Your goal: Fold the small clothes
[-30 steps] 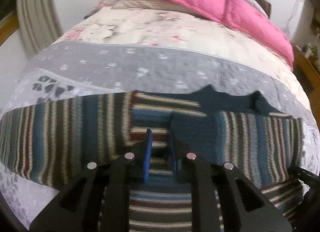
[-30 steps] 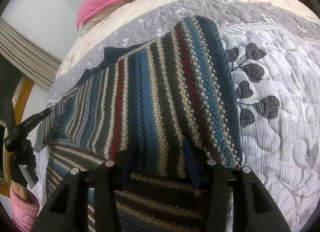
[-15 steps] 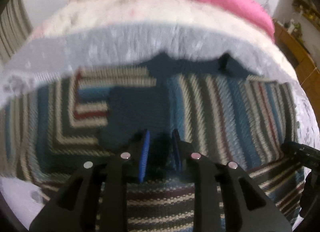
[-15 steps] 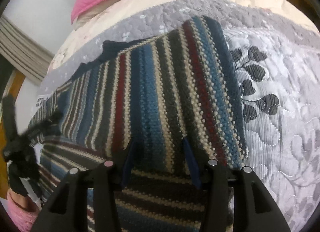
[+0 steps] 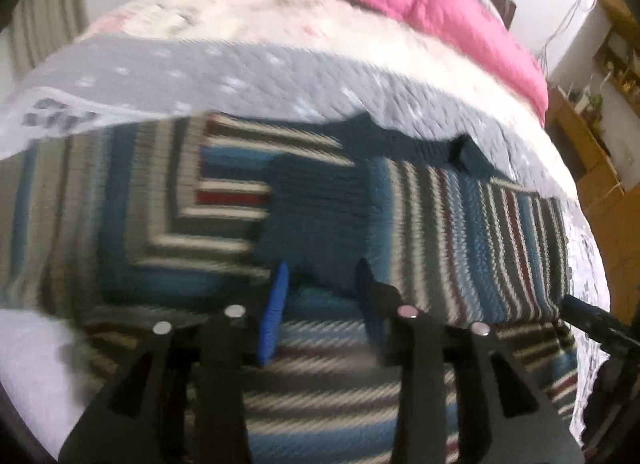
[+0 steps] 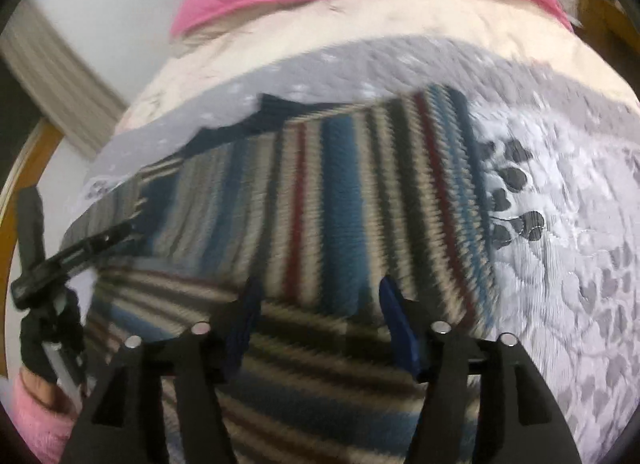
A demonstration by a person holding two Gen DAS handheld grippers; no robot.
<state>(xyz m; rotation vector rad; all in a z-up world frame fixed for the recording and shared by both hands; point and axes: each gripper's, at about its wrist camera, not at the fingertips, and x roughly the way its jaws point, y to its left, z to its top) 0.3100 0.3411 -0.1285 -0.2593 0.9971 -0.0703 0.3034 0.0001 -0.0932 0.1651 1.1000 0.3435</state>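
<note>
Sweater: the striped knit sweater [image 5: 472, 232] lies flat on the bed quilt [image 5: 280, 75], sleeves folded in.
Left gripper [image 5: 320, 304]: fingers now apart — cloth released a moment ago.
Right gripper [image 6: 320, 312]: fingers apart, holding nothing.
Meaning: sleeve fold done — a body fold probably follows.

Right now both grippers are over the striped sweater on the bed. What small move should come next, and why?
Probably lower the left gripper and right gripper onto the sweater and close on its near part. Both look open, holding nothing, and the sweater lies flat on the quilt.
</note>
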